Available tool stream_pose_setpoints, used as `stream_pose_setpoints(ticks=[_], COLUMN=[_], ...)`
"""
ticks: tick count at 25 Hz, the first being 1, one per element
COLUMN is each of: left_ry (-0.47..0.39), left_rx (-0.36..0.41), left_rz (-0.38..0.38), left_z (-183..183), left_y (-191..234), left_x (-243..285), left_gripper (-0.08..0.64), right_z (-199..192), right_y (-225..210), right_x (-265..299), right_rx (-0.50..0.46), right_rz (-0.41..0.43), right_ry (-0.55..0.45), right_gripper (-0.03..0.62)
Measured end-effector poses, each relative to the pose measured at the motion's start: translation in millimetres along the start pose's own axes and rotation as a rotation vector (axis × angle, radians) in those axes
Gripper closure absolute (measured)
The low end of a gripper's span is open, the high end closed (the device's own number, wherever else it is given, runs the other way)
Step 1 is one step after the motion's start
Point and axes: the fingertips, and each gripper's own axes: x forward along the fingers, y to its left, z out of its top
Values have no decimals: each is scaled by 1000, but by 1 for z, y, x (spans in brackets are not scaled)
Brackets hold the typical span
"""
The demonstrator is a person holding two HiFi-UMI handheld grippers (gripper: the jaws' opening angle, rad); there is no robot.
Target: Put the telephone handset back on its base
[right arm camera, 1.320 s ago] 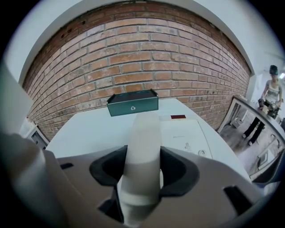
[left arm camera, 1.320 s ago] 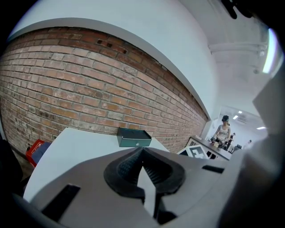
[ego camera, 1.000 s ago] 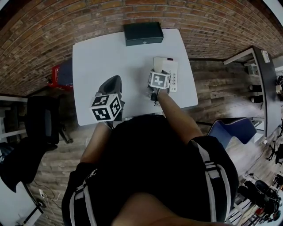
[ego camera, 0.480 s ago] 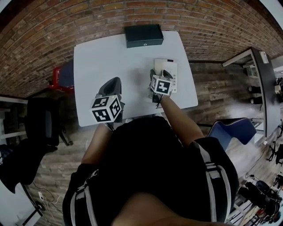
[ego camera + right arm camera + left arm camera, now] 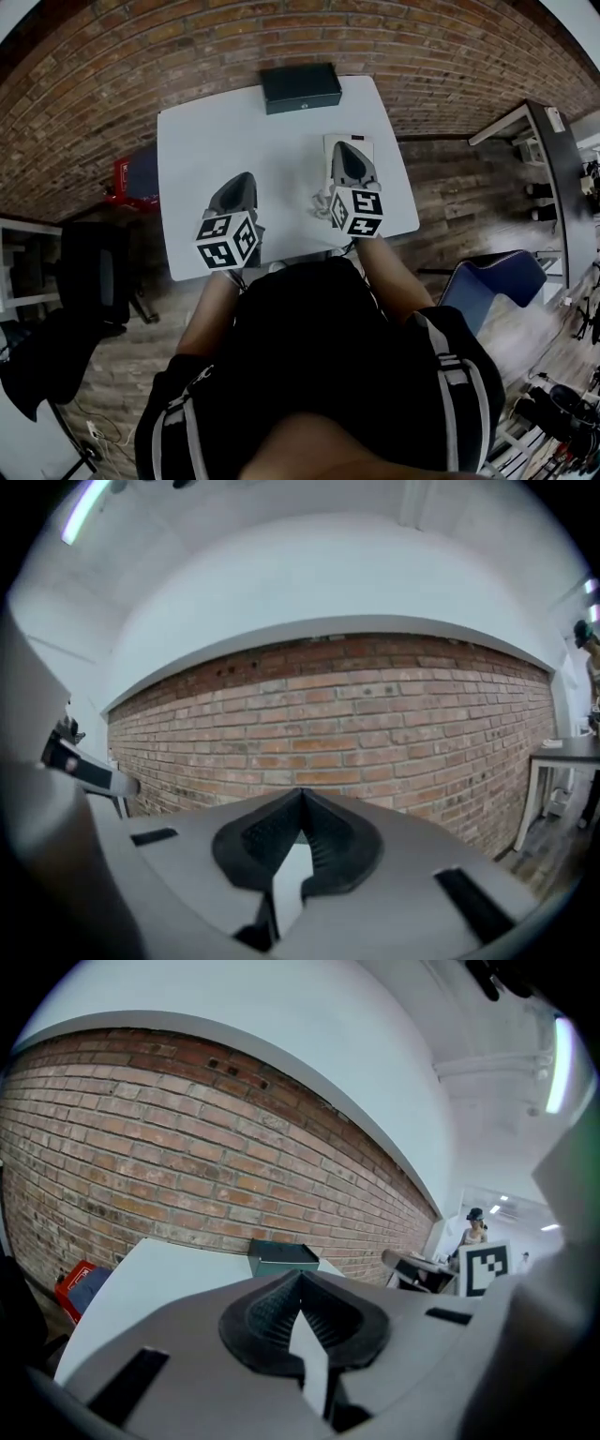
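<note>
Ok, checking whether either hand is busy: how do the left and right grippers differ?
The left gripper hangs over bare table, left of centre; the right gripper is over the telephone near the table's right edge. The left gripper's view takes in the table and a dark box; the right gripper's shows only brick wall. Shared: both have fingers closed together, nothing between them.

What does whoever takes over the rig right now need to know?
Left gripper: shut, empty, above the table's left half.
Right gripper: shut, empty, above the telephone base near the table's right edge.
Handset: hidden under the right gripper in the head view; can't tell whether it's seated.
Done: unconfirmed.
Left: lift clear, check the handset sits on the base, reseat if needed.
</note>
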Motion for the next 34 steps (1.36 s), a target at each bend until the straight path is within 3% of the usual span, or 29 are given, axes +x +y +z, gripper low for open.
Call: stream_pose_setpoints(ticks=[4, 7, 10, 21, 34], left_ry=[-27, -40, -49, -99, -106], left_rx=[37, 60, 92, 178, 183], left_rz=[2, -3, -3, 29, 33], left_z=[10, 15, 19, 31, 31], left_y=[-6, -12, -16, -15, -15], left_x=[1, 2, 1, -9, -14], left_gripper=[558, 558, 558, 558, 558], right_z=[43, 59, 56, 39, 40], right_y=[-2, 5, 11, 16, 20], right_x=[-19, -31, -41, -39, -40], right_rx=[23, 13, -7, 4, 6], right_rz=[-10, 40, 75, 70, 81], right_ry=[-73, -103, -108, -75, -75], right_gripper=[594, 594, 594, 594, 594])
